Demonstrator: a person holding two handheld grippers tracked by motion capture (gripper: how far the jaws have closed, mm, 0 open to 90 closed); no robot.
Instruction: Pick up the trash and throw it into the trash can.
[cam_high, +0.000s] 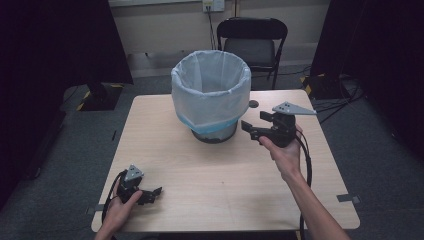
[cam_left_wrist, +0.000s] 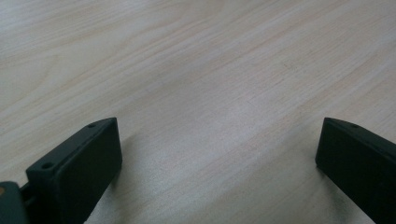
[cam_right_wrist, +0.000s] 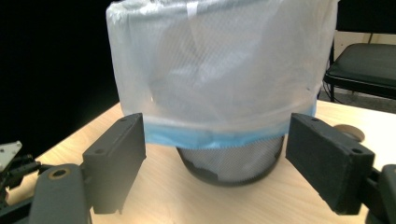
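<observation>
A black mesh waste bin (cam_high: 211, 95) lined with a translucent white bag with a blue hem stands at the back middle of the wooden table (cam_high: 215, 170). My right gripper (cam_high: 254, 125) hovers just to the bin's right, open, jaws pointing at it with nothing between them. In the right gripper view the bin (cam_right_wrist: 219, 88) stands a short way beyond the open gripper (cam_right_wrist: 219, 161). My left gripper (cam_high: 152, 194) rests at the table's front left, open and empty. In the left gripper view its jaws stand wide apart over bare wood (cam_left_wrist: 210, 93).
A black folding chair (cam_high: 252, 42) stands behind the table on the grey floor. Dark curtains hang at both sides. A small round hole (cam_high: 253, 104) sits in the tabletop right of the bin. The left gripper (cam_right_wrist: 11, 163) shows far off in the right gripper view.
</observation>
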